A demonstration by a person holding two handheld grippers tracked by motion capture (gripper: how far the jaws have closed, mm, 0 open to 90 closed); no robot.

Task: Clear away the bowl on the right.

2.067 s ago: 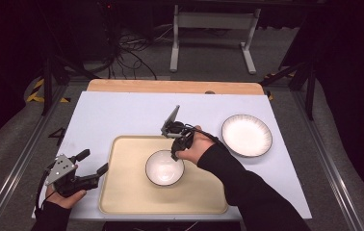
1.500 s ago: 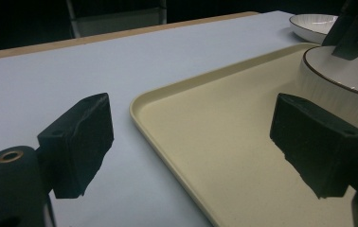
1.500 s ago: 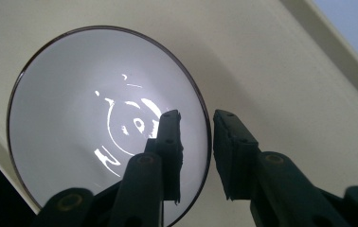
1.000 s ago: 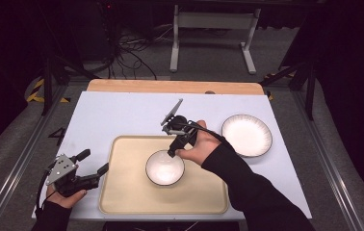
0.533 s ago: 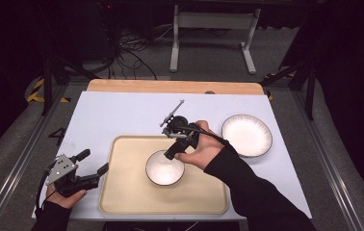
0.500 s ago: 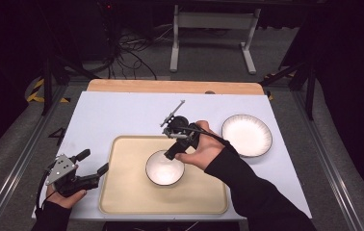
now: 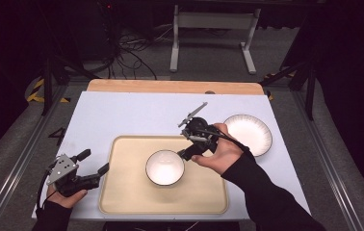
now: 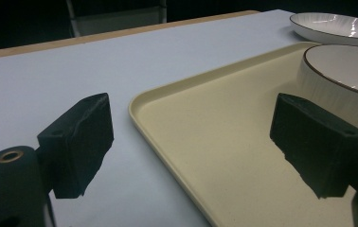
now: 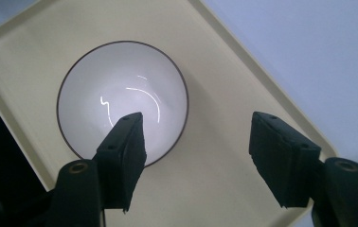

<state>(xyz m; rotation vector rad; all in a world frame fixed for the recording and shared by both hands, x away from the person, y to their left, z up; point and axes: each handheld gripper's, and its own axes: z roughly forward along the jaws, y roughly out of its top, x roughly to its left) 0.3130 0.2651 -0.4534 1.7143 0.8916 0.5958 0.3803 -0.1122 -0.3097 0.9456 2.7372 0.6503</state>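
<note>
A white bowl (image 7: 164, 167) with a dark rim stands in the middle of a cream tray (image 7: 122, 192). My right gripper (image 7: 186, 153) hangs just above the bowl's right edge, open, with nothing between its jaws. In the right gripper view the bowl (image 9: 120, 99) lies below the left jaw and the tray (image 9: 224, 156) below the gap. My left gripper (image 7: 93, 164) rests open at the tray's left rim. In the left gripper view the gripper (image 8: 191, 142) straddles the tray's corner (image 8: 141, 101), with the bowl (image 8: 343, 75) to the right.
A white plate (image 7: 248, 134) with a fine lined rim lies on the pale table (image 7: 122, 115) right of the tray; the left gripper view shows this plate (image 8: 333, 26) at the top right. A wooden strip (image 7: 170, 86) edges the table's far side.
My right gripper has let go of the bowl and risen slightly, and its jaws have opened. The bowl stays in the tray. The left gripper has not moved.
</note>
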